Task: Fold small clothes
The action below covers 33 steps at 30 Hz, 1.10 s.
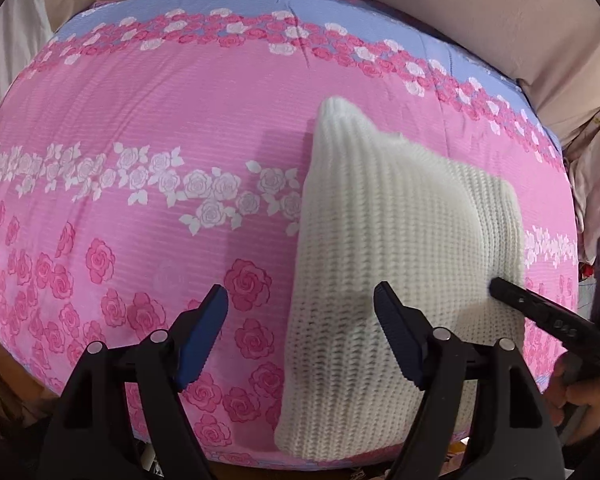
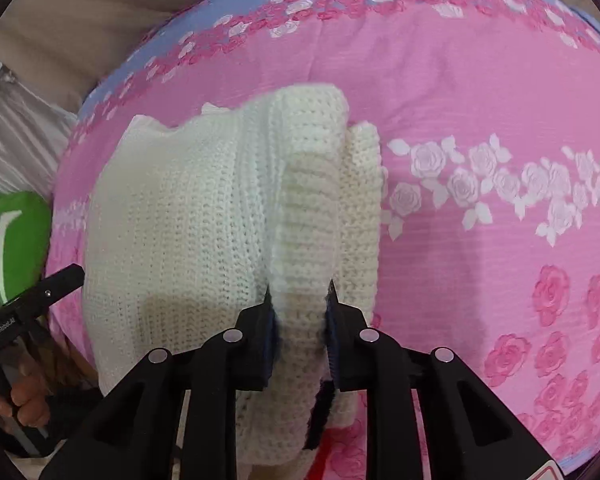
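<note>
1. Fingers of the left gripper (image 1: 300, 336) stand spread wide with nothing between them in the left wrist view, pitched steeply down over the bed (image 1: 140, 140). One finger hovers above the pink rose-print cover, the other above the near left part of the white knit garment (image 1: 400, 232). That garment lies partly folded on the right of the bed, reaching its near edge. At far right the right gripper (image 1: 496, 286) comes in from the side, a hand behind it.

2. Right wrist view: the right gripper's fingers (image 2: 332, 320) pinch a ribbed fold of the knit, which stands raised between them as a ridge. This gripper also angles steeply down.

3. The knit looks soft, light and floppy, thick enough to bunch; it will likely sag from any single hold, so a ribbed hem or corner seems the surest place to take it.
</note>
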Motion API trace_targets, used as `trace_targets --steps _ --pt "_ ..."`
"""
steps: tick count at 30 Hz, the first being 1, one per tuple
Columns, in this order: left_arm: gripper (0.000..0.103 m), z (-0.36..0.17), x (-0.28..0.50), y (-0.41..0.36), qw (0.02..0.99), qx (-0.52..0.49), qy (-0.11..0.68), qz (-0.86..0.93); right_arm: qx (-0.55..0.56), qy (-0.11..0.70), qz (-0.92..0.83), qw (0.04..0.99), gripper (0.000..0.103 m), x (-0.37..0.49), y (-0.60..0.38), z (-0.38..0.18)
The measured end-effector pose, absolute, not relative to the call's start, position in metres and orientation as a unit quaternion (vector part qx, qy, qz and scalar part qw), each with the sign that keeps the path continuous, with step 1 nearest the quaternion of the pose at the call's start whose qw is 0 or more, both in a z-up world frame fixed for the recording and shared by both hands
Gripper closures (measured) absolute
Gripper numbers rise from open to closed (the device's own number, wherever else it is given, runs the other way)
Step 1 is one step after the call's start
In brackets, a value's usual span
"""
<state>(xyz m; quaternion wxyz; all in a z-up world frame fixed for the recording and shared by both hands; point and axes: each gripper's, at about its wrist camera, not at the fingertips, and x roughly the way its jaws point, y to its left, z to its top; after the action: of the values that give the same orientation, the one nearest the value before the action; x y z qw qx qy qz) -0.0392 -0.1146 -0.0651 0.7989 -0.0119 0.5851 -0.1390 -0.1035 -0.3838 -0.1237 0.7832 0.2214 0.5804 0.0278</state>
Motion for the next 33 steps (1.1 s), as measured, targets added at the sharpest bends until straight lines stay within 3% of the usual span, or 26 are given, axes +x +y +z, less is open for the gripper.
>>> trace_targets --steps 3,5,10,13,14,15,17,18,23,26,29,32,33 --pt "0.022 -0.065 -0.032 -0.112 0.799 -0.035 0.58 -0.151 0.247 0.556 0.022 0.793 0.068 -0.108 -0.389 -0.101" --pt "0.022 -0.072 -0.027 -0.115 0.79 -0.048 0.589 -0.167 0.242 0.545 0.013 0.803 0.047 -0.113 -0.391 -0.093" --pt "0.017 -0.096 -0.022 -0.128 0.769 -0.053 0.602 -0.208 0.255 0.573 -0.003 0.779 0.033 -0.109 -0.396 -0.129" --pt "0.02 -0.114 -0.018 -0.136 0.747 -0.075 0.618 -0.234 0.325 0.571 0.02 0.753 0.031 -0.105 -0.396 -0.151" --pt "0.035 -0.115 -0.017 -0.139 0.741 -0.079 0.622 -0.24 0.34 0.57 0.022 0.747 0.035 -0.104 -0.397 -0.155" --pt "0.048 -0.11 -0.015 -0.141 0.743 -0.079 0.62 -0.239 0.348 0.566 0.023 0.747 0.044 -0.103 -0.397 -0.155" --pt "0.061 -0.088 -0.015 -0.146 0.743 -0.084 0.613 -0.255 0.353 0.558 0.034 0.751 0.065 -0.1 -0.397 -0.146" --pt "0.063 -0.076 -0.015 -0.147 0.743 -0.091 0.607 -0.266 0.352 0.552 0.036 0.755 0.068 -0.1 -0.399 -0.137" --pt "0.061 -0.003 -0.024 -0.181 0.769 -0.078 0.541 -0.331 0.351 0.473 0.053 0.806 0.072 -0.111 -0.419 -0.055" --pt "0.047 -0.008 -0.018 -0.21 0.775 -0.053 0.533 -0.335 0.335 0.451 0.038 0.827 0.069 -0.116 -0.44 -0.03" --pt "0.048 -0.047 0.0 -0.247 0.79 0.011 0.541 -0.287 0.34 0.472 0.003 0.814 0.056 -0.113 -0.472 -0.063" --pt "0.048 -0.056 0.001 -0.253 0.791 0.036 0.551 -0.264 0.319 0.527 -0.078 0.784 0.057 -0.105 -0.49 -0.112" --pt "0.043 -0.052 -0.002 -0.249 0.793 0.034 0.546 -0.268 0.322 0.526 -0.084 0.783 0.057 -0.105 -0.491 -0.114"
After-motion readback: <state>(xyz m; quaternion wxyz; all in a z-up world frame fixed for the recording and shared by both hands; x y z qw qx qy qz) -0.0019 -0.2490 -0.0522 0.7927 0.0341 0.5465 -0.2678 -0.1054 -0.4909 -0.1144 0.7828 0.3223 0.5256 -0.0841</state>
